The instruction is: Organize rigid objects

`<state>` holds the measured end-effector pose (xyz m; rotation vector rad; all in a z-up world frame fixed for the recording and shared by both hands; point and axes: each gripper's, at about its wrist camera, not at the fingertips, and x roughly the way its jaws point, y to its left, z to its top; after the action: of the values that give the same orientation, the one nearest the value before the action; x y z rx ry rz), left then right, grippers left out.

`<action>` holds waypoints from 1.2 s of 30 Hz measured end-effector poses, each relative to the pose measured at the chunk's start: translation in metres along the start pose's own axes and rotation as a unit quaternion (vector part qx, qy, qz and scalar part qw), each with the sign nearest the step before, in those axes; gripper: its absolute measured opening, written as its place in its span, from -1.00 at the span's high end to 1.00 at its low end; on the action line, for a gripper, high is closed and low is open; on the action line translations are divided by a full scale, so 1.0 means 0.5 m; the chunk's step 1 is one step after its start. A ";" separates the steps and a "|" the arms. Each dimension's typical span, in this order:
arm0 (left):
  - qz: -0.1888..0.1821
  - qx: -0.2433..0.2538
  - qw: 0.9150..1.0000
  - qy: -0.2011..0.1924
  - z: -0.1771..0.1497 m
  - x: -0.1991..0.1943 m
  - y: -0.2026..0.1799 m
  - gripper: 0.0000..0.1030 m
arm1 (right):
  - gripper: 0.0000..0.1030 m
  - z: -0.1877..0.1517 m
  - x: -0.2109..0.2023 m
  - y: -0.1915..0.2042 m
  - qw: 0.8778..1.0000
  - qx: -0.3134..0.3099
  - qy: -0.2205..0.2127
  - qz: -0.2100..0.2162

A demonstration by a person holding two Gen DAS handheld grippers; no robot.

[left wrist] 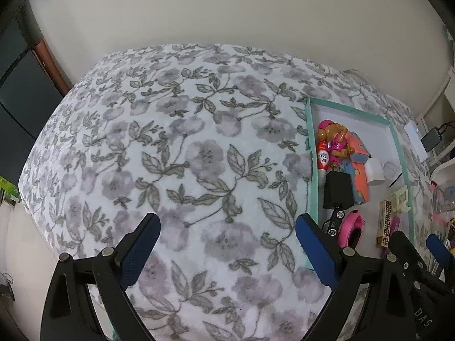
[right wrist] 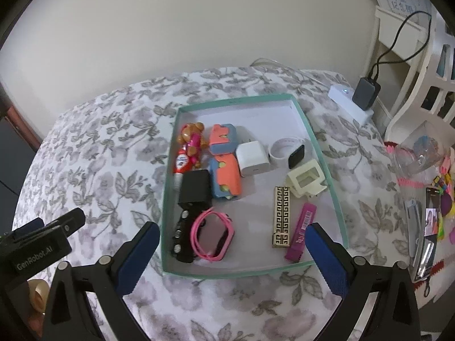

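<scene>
the sorting looks nearly done: ahead of the right tongs [right wrist: 231, 251] the teal tray [right wrist: 327, 153] on the floral-covered bed [left wrist: 170, 156] already holds chargers, watches and toys. both tongs, left tongs [left wrist: 227, 244] included, are released and grasp nothing.

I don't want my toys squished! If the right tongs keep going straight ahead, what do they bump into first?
Probably the pink watch near the front of the teal box. The right tongs are open and point at it, though how high they are is unclear.
</scene>
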<state>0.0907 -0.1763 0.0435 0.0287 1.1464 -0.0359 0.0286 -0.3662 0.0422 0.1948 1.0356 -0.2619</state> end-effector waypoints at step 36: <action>0.007 0.013 0.999 -0.036 -0.059 -0.071 0.069 -0.86 | -1.00 -0.047 -0.088 0.040 0.998 -0.032 -0.042 -0.016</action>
<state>0.0506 -0.1402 0.0637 0.0574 1.0734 -0.0390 -0.0057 -0.3354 0.0695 0.1091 0.9623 -0.2641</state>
